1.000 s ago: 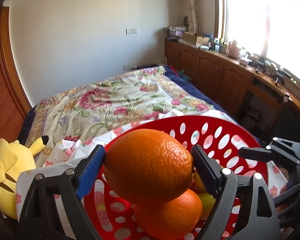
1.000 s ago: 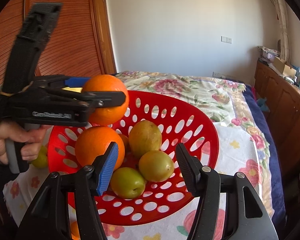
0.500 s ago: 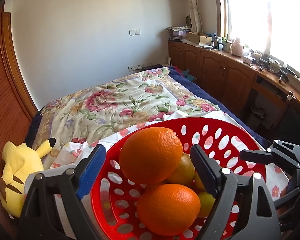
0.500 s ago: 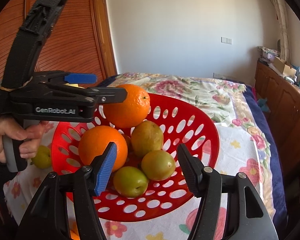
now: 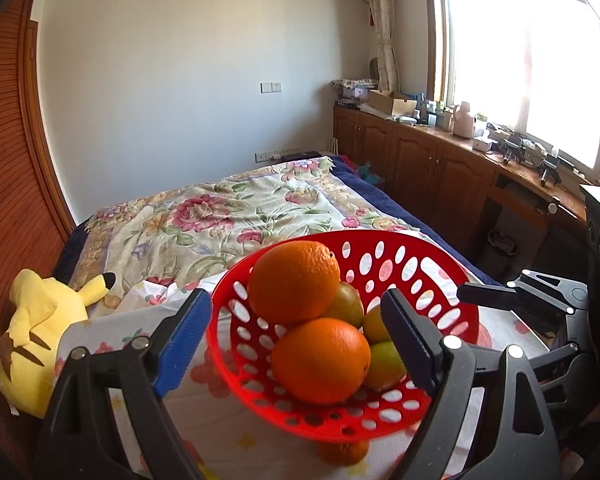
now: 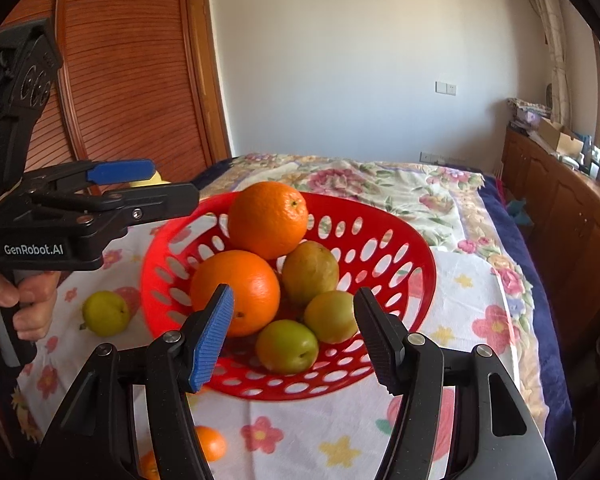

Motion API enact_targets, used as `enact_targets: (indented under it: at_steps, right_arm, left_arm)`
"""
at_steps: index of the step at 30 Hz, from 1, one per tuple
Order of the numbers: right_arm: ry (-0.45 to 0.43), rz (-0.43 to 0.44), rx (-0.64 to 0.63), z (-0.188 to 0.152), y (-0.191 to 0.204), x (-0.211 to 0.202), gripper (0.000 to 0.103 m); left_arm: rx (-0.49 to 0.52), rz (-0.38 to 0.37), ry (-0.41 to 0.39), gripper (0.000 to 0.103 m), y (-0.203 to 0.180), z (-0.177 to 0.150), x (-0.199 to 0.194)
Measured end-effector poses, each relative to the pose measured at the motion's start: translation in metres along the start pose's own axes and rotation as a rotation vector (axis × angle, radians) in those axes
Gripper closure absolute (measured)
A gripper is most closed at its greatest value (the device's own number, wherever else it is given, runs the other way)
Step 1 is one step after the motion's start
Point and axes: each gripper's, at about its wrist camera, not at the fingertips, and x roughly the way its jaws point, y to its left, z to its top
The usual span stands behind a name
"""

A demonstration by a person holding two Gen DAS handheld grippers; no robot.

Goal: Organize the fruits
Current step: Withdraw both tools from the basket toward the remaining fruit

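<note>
A red perforated basket (image 6: 400, 264) (image 5: 420, 264) stands on the flowered cloth on the bed. It holds two oranges, one (image 6: 267, 220) (image 5: 294, 282) resting on top of the other (image 6: 236, 292) (image 5: 320, 360), and three green-yellow plums (image 6: 287, 346). My left gripper (image 5: 296, 344) is open and empty, pulled back to the left of the basket; it also shows in the right wrist view (image 6: 168, 184). My right gripper (image 6: 294, 340) is open and empty in front of the basket. A loose plum (image 6: 105, 313) and small oranges (image 6: 212, 442) (image 5: 346, 452) lie on the cloth.
A yellow plush toy (image 5: 36, 336) lies at the bed's left edge by the wooden sliding door (image 6: 132, 80). Wooden cabinets (image 5: 432, 168) with clutter run along the right under the window. The flowered bedspread (image 5: 220, 216) stretches behind the basket.
My left gripper opened and let the orange go onto the fruit pile in the basket, then drew back to the left. My right gripper barely moved.
</note>
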Motion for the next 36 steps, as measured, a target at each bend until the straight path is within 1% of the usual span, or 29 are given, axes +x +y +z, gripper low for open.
enact_targets:
  at_steps: [8, 13, 16, 20, 24, 30, 36]
  right_arm:
    - [-0.020, 0.001, 0.000, -0.011, 0.024, -0.024, 0.039]
    - [-0.026, 0.008, 0.006, -0.028, 0.038, -0.032, 0.039]
    - [-0.013, 0.013, 0.006, -0.037, 0.047, -0.033, 0.039]
    - [0.009, 0.026, -0.012, -0.051, 0.060, -0.035, 0.046]
    - [0.046, 0.039, -0.016, -0.068, 0.067, -0.034, 0.047]
    - [0.077, 0.054, 0.003, -0.088, 0.070, -0.031, 0.047]
    - [0.114, 0.065, 0.009, -0.104, 0.072, -0.022, 0.047]
  left_arm:
    - [-0.022, 0.014, -0.006, 0.017, 0.008, -0.034, -0.029]
    - [-0.031, 0.025, -0.001, 0.016, 0.014, -0.059, -0.041]
    - [-0.043, 0.024, 0.001, 0.016, 0.018, -0.072, -0.047]
    - [-0.065, 0.032, -0.001, 0.016, 0.028, -0.094, -0.056]
    - [-0.100, 0.050, 0.018, 0.016, 0.043, -0.116, -0.061]
    - [-0.143, 0.080, 0.041, 0.016, 0.063, -0.148, -0.062]
    - [-0.172, 0.111, 0.067, 0.016, 0.078, -0.169, -0.055]
